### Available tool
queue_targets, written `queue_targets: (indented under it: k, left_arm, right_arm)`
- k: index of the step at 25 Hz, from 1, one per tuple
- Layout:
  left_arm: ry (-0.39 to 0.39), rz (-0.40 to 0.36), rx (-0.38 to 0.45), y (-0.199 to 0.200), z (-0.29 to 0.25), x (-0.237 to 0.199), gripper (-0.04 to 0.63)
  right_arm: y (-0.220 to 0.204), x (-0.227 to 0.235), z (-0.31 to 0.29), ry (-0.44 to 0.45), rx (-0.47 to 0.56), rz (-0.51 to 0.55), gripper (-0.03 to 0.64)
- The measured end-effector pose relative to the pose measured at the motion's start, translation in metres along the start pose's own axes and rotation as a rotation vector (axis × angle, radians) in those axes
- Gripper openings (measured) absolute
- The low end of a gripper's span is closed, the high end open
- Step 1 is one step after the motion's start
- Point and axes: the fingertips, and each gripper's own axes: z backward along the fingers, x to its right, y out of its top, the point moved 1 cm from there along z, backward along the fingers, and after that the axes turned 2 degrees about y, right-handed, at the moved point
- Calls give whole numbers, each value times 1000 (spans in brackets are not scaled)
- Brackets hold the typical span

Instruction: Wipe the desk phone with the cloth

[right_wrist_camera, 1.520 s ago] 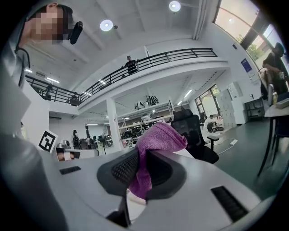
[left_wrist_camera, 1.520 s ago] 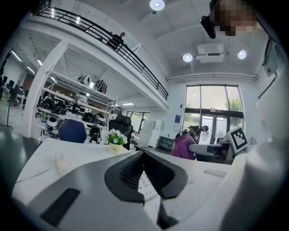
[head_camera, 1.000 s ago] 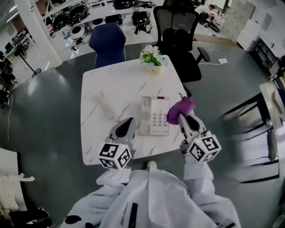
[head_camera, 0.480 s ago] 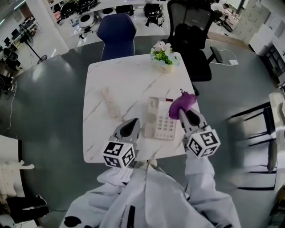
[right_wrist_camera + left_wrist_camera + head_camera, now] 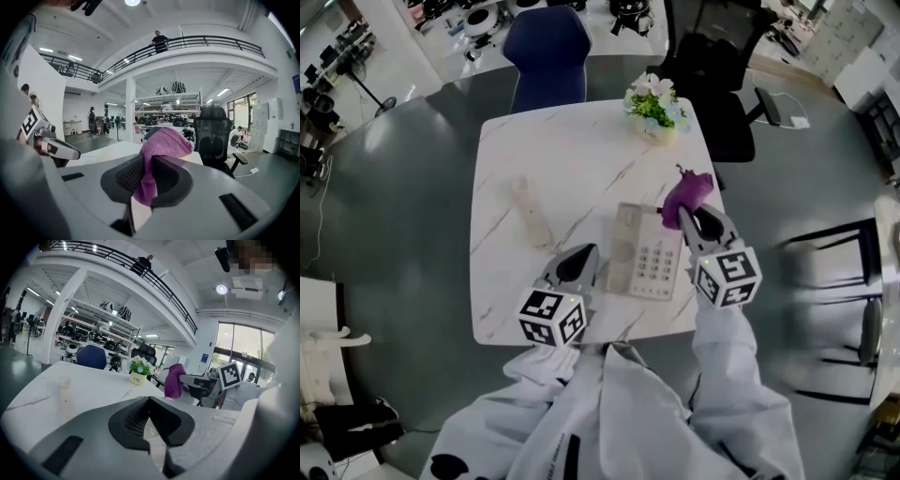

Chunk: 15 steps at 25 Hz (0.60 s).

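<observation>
Purple cloth is clamped in our right gripper, over the far right corner of the desk phone, near the table's right edge. Our left gripper has its jaws together on nothing. We judge wiping not yet begun; next we lower the cloth onto the keypad. The handset lies well apart leftward, and the flower pot at the far edge blocks nothing.

The scene is taken from above by the head view, turned steeply down, so that the whole surface is seen up to its far edge. The left gripper view is set low at the near edge and is directed along the jaws of the left gripper towards the far right corner. The right gripper view is carried almost level on the right gripper and is directed to the black chair beyond the far edge. The cloth is shared by all three views, the flower pot by the head view and the left gripper view.
</observation>
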Motion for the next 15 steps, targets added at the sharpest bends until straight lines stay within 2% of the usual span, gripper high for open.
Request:
queue_targets:
  k: [4, 9, 15]
  left_arm:
    - [7, 16, 1, 1, -9, -9, -2]
    - [16, 35, -3, 2, -16, -18, -2]
    - [27, 50, -12, -1, -21, -26, -2]
  right_arm:
    - [1, 6, -20, -3, -31, 87, 28]
    - [-2, 1, -44, -16, -104, 269, 28]
    - [-19, -20, -69, 61, -165, 357, 28]
